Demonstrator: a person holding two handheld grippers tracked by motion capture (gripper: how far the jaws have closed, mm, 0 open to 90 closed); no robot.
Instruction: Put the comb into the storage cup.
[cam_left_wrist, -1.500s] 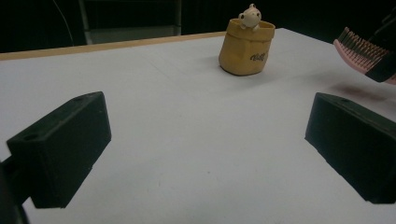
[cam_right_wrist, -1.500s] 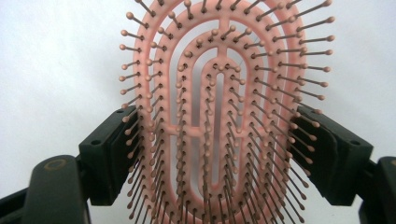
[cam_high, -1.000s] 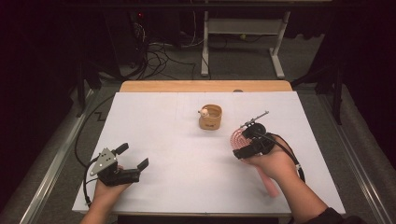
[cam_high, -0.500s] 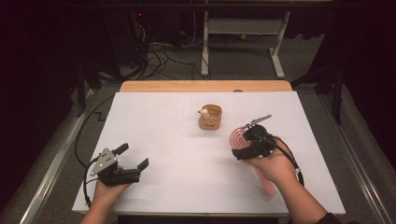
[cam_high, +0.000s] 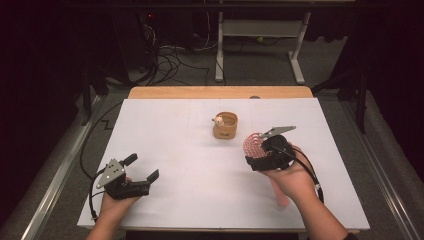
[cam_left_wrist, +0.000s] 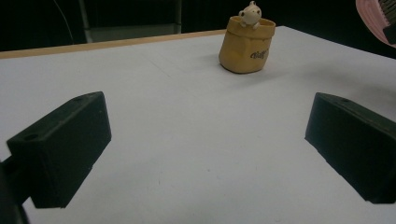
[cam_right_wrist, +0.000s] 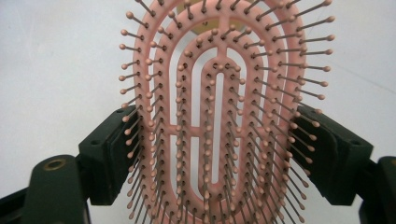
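Observation:
A pink hairbrush (cam_right_wrist: 224, 116) with ball-tipped bristles stands between the jaws of my right gripper (cam_right_wrist: 223, 149), which is shut on the sides of its head. From above, the brush head (cam_high: 253, 144) sticks out of the right gripper (cam_high: 257, 153) at the table's right, and the pink handle (cam_high: 280, 194) runs back under the hand. My left gripper (cam_high: 142, 167) rests at the front left, open with nothing in it. Between its wide jaws, my left gripper (cam_left_wrist: 205, 144) looks at bare table. A tan pouch-shaped cup (cam_high: 225, 125) with a small bear figure on its rim stands mid-table.
The white table top (cam_high: 175, 140) has a wooden strip (cam_high: 220, 92) along its far edge. The tan cup (cam_left_wrist: 246, 44) stands far ahead of the left gripper, and the brush's edge (cam_left_wrist: 373, 14) shows at the top right. Cables and a desk frame lie on the floor beyond.
The right hand with the brush has shifted only slightly. The left gripper has stayed put.

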